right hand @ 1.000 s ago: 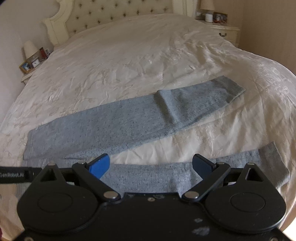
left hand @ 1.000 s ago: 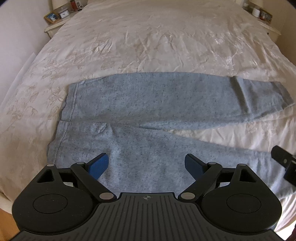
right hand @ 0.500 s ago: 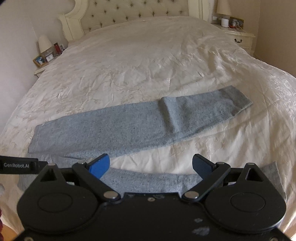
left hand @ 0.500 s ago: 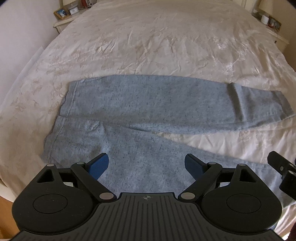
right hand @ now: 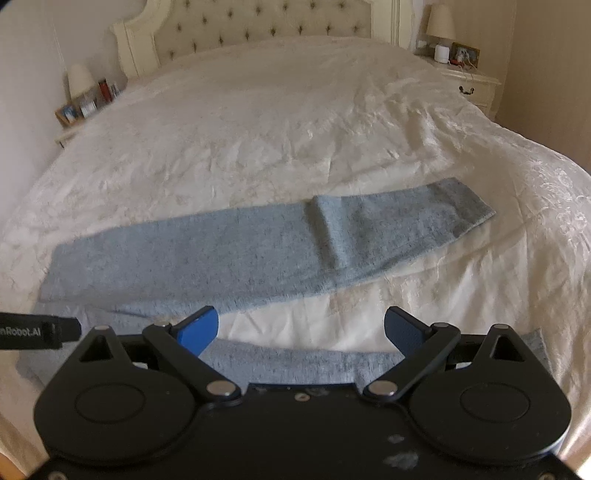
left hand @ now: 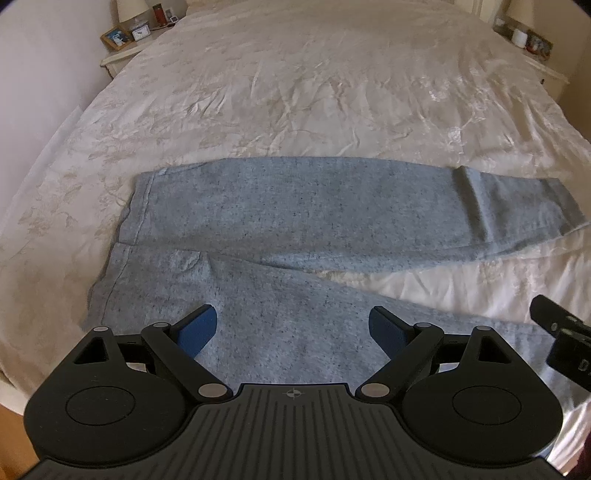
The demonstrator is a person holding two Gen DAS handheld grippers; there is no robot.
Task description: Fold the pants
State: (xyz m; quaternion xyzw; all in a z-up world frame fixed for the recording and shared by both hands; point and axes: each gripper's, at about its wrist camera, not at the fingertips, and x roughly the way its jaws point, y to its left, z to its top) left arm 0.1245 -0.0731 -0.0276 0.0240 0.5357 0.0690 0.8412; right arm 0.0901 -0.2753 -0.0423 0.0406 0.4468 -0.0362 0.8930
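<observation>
Left wrist view looks down over a pair of grey speckled pants (left hand: 295, 229) spread flat across the near part of a bed (left hand: 332, 92) with a cream, crinkled bedspread. The waistband lies to the left, and the two legs run off to the right, splitting apart so a wedge of bedspread shows between them. The far leg has a crease across it near its cuff. The left gripper (left hand: 293, 326) hangs over the near leg close to the seat of the pants, its blue pads spread wide with only cloth below them and nothing pinched between them. At the right edge of this view a black part of the other tool pokes in.

From the right wrist view, the right gripper (right hand: 301, 326) hovers further along the near leg, toward the cuff end, and its jaws also stand wide apart, holding nothing. The near leg runs just under its fingers, the far leg lies beyond across the bedspread. A tufted headboard (right hand: 258, 26) stands at the far end of the bed, with a nightstand (right hand: 469, 81) carrying a lamp on the right and another cluttered one on the left.
</observation>
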